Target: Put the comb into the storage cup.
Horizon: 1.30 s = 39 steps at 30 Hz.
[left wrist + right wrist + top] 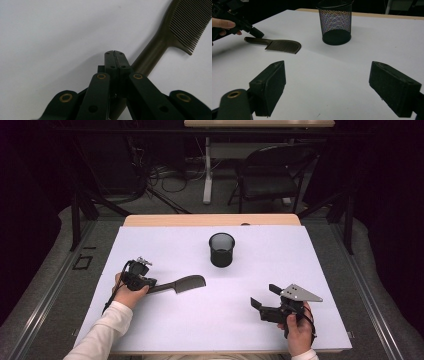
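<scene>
A dark comb [185, 283] lies flat on the white table top, left of centre, handle toward my left gripper [154, 282]. In the left gripper view that gripper [115, 53] has its jaws pressed together with nothing between them, and the comb [160, 42] runs off to the upper right from beside and under the tip. My right gripper [264, 296] is held near the front right, open, aimed across the table. From the right gripper view [328, 72] its wide-apart pads frame bare table, with the comb [284, 45] and the left gripper [258, 32] just above its handle end.
A black mesh cup [221, 250] stands upright behind the comb, near the table's middle; it also rises ahead in the right gripper view [336, 22]. The white sheet [310, 265] covers the table to its wooden back edge. A chair and cables lie on the floor beyond.
</scene>
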Tool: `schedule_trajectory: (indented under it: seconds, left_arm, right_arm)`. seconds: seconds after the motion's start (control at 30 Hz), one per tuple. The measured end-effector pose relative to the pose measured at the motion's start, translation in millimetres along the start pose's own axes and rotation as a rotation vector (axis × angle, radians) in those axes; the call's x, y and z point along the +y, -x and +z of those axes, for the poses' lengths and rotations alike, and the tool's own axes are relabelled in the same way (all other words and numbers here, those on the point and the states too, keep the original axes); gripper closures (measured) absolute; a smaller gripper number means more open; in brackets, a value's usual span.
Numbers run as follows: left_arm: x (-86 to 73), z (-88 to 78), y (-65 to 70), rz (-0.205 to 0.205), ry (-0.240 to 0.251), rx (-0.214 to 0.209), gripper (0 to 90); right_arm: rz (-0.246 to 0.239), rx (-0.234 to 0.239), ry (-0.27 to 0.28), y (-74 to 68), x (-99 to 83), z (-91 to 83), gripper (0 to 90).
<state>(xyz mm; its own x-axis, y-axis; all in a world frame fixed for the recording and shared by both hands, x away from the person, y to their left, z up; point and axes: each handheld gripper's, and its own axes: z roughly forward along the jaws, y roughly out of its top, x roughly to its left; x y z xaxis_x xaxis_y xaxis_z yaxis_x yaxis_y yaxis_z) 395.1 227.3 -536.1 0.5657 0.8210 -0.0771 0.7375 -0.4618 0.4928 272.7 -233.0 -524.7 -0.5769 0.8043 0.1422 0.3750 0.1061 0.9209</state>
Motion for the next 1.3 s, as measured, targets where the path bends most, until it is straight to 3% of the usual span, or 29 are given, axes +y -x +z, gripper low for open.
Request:
schedule_trajectory:
  seconds: [0.83,1.3]
  left_arm:
    - [-10.2,-6.3,15.0,0.051,-0.021,-0.025,90.0]
    - [-12.3,-6.6,21.0,0.061,-0.028,-0.039,90.0]
  right_arm:
    - [-0.001,0.003,-0.003,-1.4,-0.2,1.2,13.8]
    - [-0.002,0.002,-0.004,-1.5,-0.2,1.2,13.8]
